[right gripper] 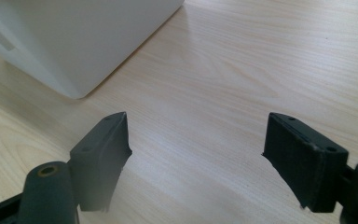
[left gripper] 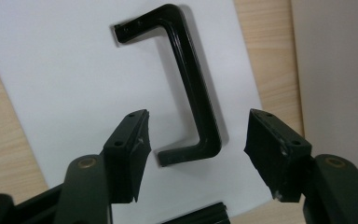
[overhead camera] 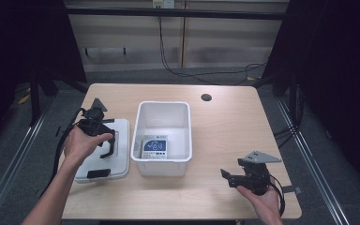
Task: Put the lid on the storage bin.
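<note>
- Right gripper point(overhead camera: 229, 177), nearest, hangs wide open over bare wooden tabletop point(overhead camera: 225, 126).
- Left gripper point(left gripper: 196, 149) spread wide astride black handle point(left gripper: 186, 88) on flat white plastic lid point(left gripper: 56, 70), pads not touching.

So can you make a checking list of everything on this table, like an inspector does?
Surface: light wood table, with a round hole near the far edge.
Job's things: white lid lying flat, black handle on top; open white bin beside it with a blue-and-white packet inside.
Clutter: nothing seen.
Grippers: left hand-held gripper over the lid, jaws open either side of the handle's end, not touching; right hand-held gripper open above bare table.
Cables: black cable on the floor behind the table.
Surroundings: grey floor, dark curtains at both sides.
</note>
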`<move>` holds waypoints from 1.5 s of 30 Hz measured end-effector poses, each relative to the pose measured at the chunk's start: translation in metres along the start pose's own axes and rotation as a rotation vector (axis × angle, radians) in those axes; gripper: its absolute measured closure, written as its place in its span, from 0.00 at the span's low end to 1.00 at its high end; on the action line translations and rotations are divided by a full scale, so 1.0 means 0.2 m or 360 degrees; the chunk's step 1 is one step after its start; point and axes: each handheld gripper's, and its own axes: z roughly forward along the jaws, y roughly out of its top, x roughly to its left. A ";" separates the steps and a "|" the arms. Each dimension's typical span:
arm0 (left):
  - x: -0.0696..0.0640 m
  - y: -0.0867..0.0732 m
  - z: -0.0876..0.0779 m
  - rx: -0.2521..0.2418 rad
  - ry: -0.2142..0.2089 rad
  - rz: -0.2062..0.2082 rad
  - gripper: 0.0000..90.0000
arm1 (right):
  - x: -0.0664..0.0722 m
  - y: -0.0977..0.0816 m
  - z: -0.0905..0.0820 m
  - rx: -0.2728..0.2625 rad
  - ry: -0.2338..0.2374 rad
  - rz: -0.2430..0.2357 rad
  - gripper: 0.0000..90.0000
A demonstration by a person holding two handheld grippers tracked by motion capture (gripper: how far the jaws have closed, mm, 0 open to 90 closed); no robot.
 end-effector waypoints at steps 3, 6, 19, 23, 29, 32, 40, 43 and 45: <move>-0.02 0.02 0.03 0.0036 0.0006 -0.0004 0.42 | 0.00 0.00 0.00 0.0001 0.0005 -0.0002 0.24; -0.04 0.04 0.05 0.0037 0.0018 0.0006 0.42 | 0.00 0.00 0.00 -0.0002 0.0010 -0.0008 0.24; -0.05 0.06 0.15 0.0109 0.0187 -0.0040 0.42 | 0.01 0.00 0.00 0.0000 0.0032 -0.0007 0.25; -0.04 0.06 0.16 0.0105 0.0217 -0.0074 0.42 | 0.01 0.00 0.00 0.0000 0.0036 -0.0005 0.25; -0.02 0.06 0.16 0.0089 0.0193 -0.0098 0.42 | 0.01 0.00 0.00 0.0003 0.0042 -0.0011 0.25; -0.01 0.06 0.14 0.0085 0.0186 -0.0111 0.47 | 0.01 0.00 0.00 0.0006 0.0043 -0.0013 0.25; -0.02 0.07 0.16 0.0119 0.0221 -0.0110 0.47 | 0.01 0.00 0.01 0.0008 0.0051 -0.0012 0.25; -0.04 0.07 0.19 0.0159 0.0270 -0.0093 0.44 | 0.01 0.00 0.00 0.0010 0.0055 -0.0018 0.25; -0.06 0.08 0.21 0.0167 0.0313 -0.0074 0.43 | 0.01 0.00 0.01 0.0012 0.0062 -0.0012 0.25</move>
